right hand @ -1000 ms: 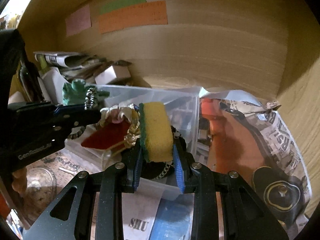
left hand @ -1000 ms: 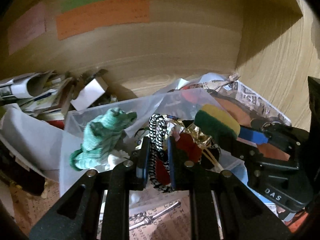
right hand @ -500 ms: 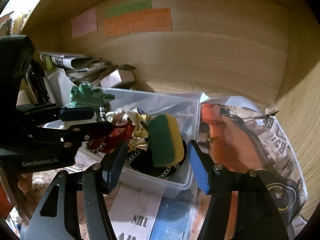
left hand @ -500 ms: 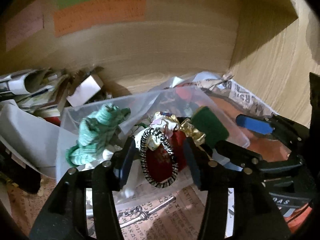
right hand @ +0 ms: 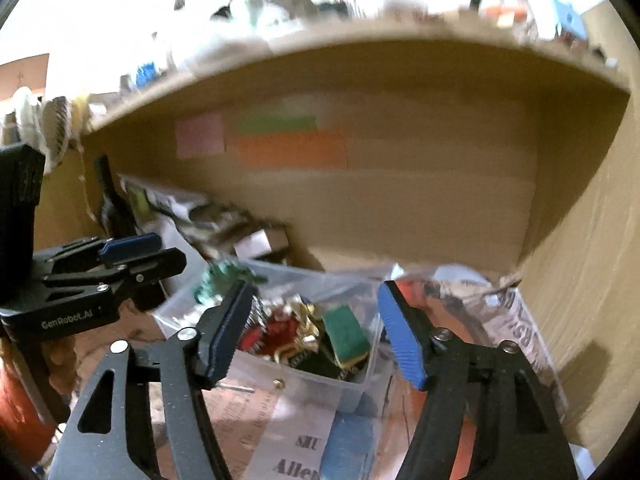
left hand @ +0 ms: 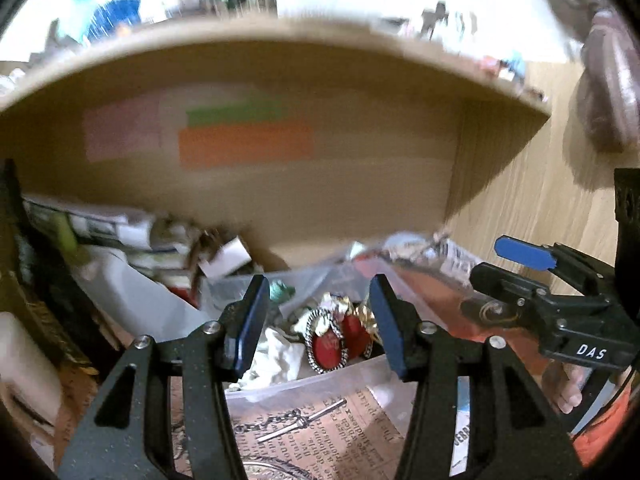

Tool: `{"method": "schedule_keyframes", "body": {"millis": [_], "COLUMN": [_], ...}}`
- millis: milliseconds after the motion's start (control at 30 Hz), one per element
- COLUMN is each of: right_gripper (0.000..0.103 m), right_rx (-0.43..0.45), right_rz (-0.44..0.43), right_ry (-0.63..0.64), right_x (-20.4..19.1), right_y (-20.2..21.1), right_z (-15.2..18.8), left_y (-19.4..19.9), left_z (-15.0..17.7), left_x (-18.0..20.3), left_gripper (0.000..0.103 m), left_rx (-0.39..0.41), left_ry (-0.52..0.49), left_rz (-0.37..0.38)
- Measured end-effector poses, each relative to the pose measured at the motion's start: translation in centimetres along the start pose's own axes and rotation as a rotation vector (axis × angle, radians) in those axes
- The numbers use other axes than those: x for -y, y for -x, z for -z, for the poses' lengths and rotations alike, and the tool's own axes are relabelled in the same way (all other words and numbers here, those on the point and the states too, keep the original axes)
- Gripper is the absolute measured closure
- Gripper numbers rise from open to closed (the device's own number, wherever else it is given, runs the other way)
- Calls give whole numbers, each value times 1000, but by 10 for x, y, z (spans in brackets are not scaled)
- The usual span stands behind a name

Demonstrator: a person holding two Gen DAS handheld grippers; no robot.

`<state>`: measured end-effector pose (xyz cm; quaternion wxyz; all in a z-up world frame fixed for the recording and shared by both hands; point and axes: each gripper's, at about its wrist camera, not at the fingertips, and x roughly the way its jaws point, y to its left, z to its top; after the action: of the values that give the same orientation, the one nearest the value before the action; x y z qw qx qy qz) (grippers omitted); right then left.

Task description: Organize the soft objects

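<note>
A clear plastic bin point(right hand: 352, 390) sits on the shelf floor inside a wooden cubby. In it lie a green and yellow sponge point(right hand: 346, 334), a black-and-white cord loop point(left hand: 322, 338), a red and gold soft ornament point(right hand: 286, 334) and a teal knitted toy point(right hand: 218, 280). My left gripper point(left hand: 316, 324) is open and empty, pulled back in front of the bin. My right gripper point(right hand: 316, 332) is open and empty, also back from the bin. Each gripper shows in the other's view, the right in the left wrist view point(left hand: 532, 276) and the left in the right wrist view point(right hand: 132, 256).
Newspaper sheets point(right hand: 516, 320) line the shelf floor. A pile of papers and a small box point(left hand: 224, 256) lies at the back left. Coloured notes point(left hand: 244, 144) are stuck on the back wall. The cubby's top board point(right hand: 360, 48) and right wall point(right hand: 592, 240) close in.
Both grippers opened and let go: the sponge and the cord loop now lie in the bin. Both grippers have drawn back and tilted up, away from the bin.
</note>
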<state>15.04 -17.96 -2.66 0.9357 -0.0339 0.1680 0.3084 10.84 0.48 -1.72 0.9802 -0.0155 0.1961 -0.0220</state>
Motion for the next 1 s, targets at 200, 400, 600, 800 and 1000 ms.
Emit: {"method": "schedule_keyframes", "body": {"millis": [200,400,600,800,1000], "right_gripper": [33,15,0,0,0], "right_rx": [81,130,160,168,155], "right_rz": [-27,-26,-19,-9,-8], "right_ry": [0,11,16,11,9], "right_x": [-13,-25,-34,-39,-40], "right_y": [29,46,57,60,55], "right_z": [-7,-5,-1,3,6], "left_y": [46,74,88,95,95], "left_z": [2,8,17,21,23], "left_x": [1,2,5,3,3], "left_gripper": [33,19,4,0,0], "left_rx": [112,162,188,201,201], "left_ry": [6,9,10,29,26], "left_rz": [-47,-69,-96,-89,-97]}}
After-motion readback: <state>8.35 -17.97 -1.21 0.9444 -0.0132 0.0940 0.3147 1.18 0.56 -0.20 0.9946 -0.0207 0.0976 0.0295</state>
